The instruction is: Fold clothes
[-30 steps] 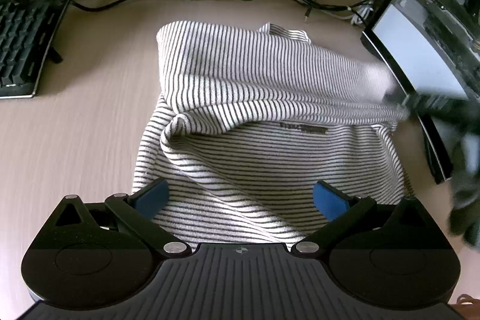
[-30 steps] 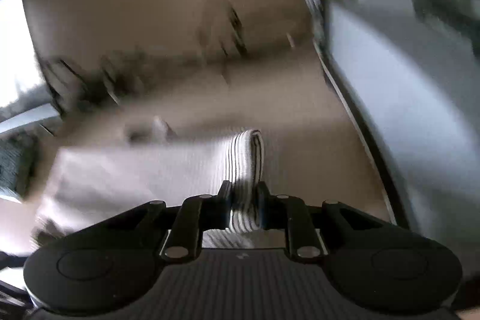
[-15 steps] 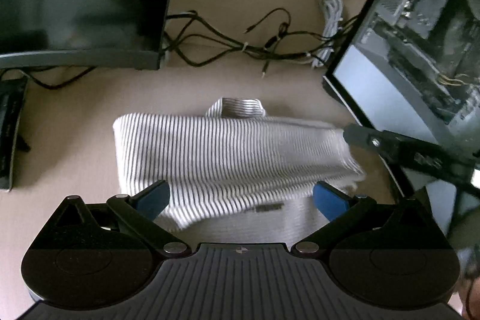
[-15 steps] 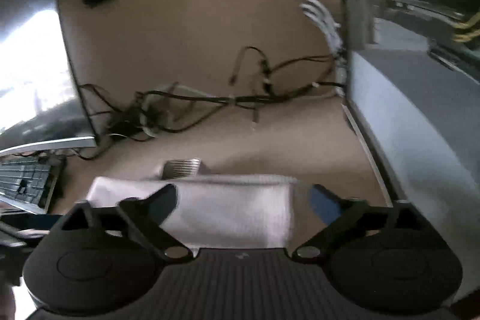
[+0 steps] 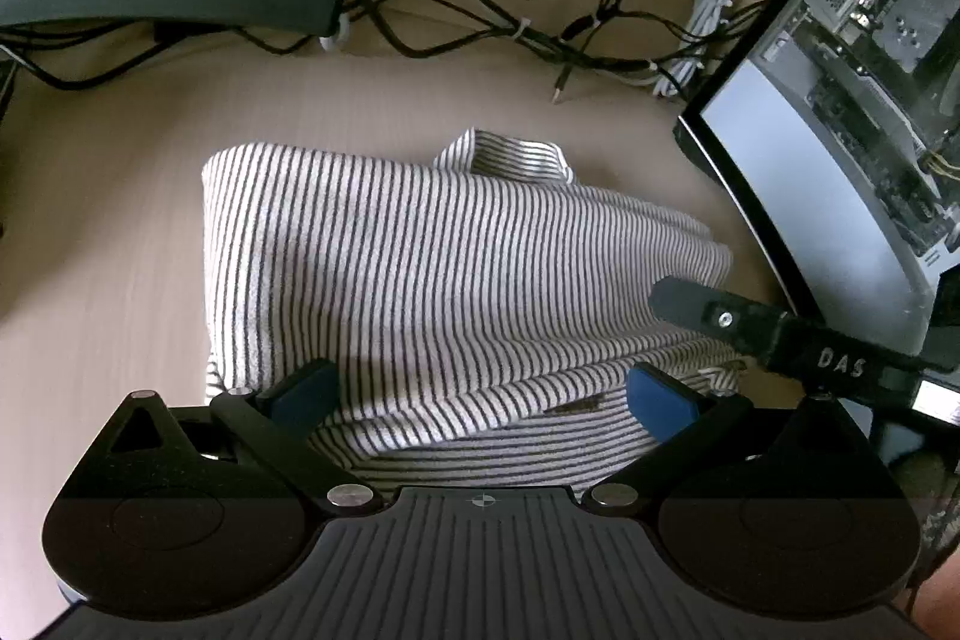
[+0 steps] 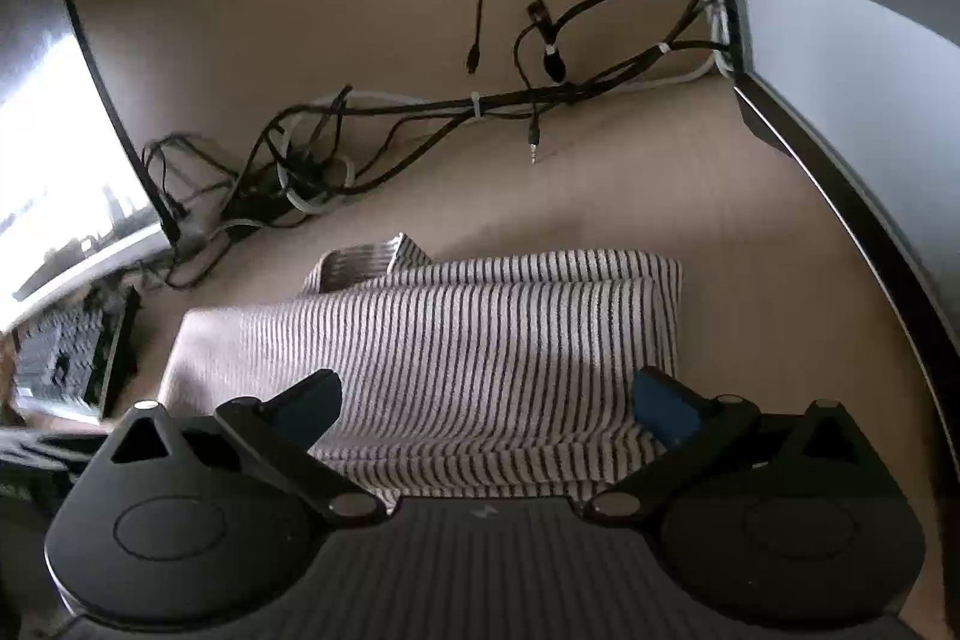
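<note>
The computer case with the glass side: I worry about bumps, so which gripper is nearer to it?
Right. The right gripper reaches in beside the computer case; the left gripper hovers over the striped shirt.

The 2 wrist fisheyes look down from close above, sharing the folded striped shirt (image 5: 456, 274) and cables (image 6: 480, 106).

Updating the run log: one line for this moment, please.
garment: striped shirt folded on desk | left gripper: open, above shirt | right gripper: open, above shirt | holding: nothing
</note>
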Motion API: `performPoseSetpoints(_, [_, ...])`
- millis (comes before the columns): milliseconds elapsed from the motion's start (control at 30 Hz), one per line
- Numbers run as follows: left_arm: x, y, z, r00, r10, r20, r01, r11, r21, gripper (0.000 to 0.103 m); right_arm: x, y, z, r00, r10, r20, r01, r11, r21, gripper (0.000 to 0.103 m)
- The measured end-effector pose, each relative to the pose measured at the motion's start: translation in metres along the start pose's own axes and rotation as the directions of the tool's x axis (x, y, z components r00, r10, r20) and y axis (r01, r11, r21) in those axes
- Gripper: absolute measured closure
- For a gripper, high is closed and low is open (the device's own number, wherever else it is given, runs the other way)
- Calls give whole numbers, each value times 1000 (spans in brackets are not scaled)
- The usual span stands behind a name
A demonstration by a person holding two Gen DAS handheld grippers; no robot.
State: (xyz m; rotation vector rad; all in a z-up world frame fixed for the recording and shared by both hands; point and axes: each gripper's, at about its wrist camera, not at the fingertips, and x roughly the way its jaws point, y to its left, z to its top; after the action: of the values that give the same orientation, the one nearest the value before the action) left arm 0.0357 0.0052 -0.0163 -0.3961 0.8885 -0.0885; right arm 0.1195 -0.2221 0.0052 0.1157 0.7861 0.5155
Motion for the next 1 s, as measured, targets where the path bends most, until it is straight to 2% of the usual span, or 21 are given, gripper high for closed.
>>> performPoseSetpoints(500, [3, -5, -2, 1000, 26, 8, -26, 997, 67, 0, 16, -2, 4, 995, -51, -87, 48, 998, -38, 0])
performPoseSetpoints(700, [-2, -4, -6, 999, 16, 27, -18, 998, 53, 0, 21, -2, 8, 990, -78, -118, 72, 996, -57, 0])
performPoseSetpoints(867, [-12, -10, -7, 999, 46, 27, -47, 997, 65, 0, -5, 16, 26, 997, -73, 11, 74, 988, -132, 1])
performPoseSetpoints(900, [-15, -11, -7, 998, 55, 28, -57, 996, 62, 0, -8, 21, 31, 997, -63, 33, 68, 986, -150, 3])
performPoseSetpoints(933, [-18, -12, -7, 997, 67, 32, -69, 996, 55, 0, -11, 26, 35, 997, -53, 56, 61, 984, -169, 16])
performPoseSetpoints(967, [-21, -12, -7, 996, 80, 37, -81, 996, 48, 0, -7, 28, 39, 998, -45, 44, 52, 983, -177, 36])
performPoseSetpoints(1000, [-25, -12, -8, 995, 94, 42, -96, 995, 38, 0, -2, 31, 44, 999, -37, 33, 42, 982, -185, 48])
